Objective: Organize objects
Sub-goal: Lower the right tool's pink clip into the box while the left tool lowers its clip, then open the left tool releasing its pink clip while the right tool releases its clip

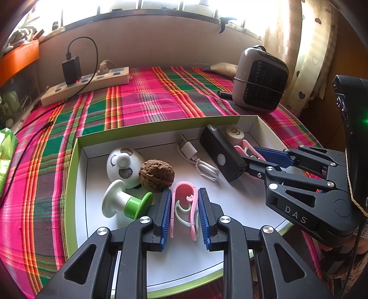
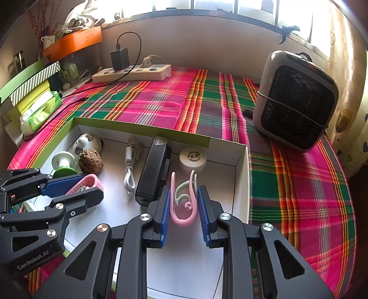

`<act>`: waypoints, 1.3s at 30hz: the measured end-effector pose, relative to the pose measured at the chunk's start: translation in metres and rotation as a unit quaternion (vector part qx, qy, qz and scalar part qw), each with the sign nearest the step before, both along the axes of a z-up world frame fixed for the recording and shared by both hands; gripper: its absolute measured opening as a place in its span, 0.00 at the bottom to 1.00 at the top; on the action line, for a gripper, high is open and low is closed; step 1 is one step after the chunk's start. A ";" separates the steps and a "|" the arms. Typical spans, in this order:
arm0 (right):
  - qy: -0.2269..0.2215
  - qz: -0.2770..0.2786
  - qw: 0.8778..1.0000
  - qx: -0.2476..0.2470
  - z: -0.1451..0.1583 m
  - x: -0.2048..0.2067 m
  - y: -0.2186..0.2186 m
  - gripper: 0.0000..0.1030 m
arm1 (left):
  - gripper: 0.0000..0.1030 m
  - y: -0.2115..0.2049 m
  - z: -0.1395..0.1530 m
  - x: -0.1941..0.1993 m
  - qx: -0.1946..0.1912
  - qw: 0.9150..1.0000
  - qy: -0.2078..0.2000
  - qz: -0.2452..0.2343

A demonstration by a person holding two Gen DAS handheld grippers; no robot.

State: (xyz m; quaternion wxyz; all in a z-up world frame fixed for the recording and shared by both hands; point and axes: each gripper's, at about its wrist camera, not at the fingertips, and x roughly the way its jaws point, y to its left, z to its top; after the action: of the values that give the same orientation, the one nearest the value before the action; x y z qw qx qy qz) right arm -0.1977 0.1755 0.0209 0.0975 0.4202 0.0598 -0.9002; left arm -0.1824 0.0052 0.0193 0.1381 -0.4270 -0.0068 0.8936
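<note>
Plaid-covered counter (image 1: pixel 142 99) under a bright window, white tray (image 1: pixel 230 202) up front. Left gripper (image 1: pixel 185 214) jaws clamped on a pink clip (image 1: pixel 184 191) inside the tray, beside walnut (image 1: pixel 156 175) and spool (image 1: pixel 124 202). Right gripper (image 2: pixel 184 214) jaws clamped on a second pink clip (image 2: pixel 184 218), next to black box (image 2: pixel 154 174).

Strong daylight pours through the window (image 1: pixel 161 4) at the top of both fisheye views, blown out to white glare, while the plaid cloth (image 2: pixel 161 101) stays bright and sharp, straight lines bow, and corners darken to black.
</note>
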 end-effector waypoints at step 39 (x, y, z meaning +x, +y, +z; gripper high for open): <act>0.002 0.000 1.000 0.000 0.001 0.002 -0.002 0.32 | 0.32 0.000 0.001 0.004 -0.015 1.000 0.003 0.008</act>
State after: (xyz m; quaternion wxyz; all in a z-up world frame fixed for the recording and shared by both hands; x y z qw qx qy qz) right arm -0.1956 0.1737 0.0215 0.0980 0.4180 0.0599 -0.9012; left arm -0.1783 0.0053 0.0198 0.1249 -0.4265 0.0036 0.8958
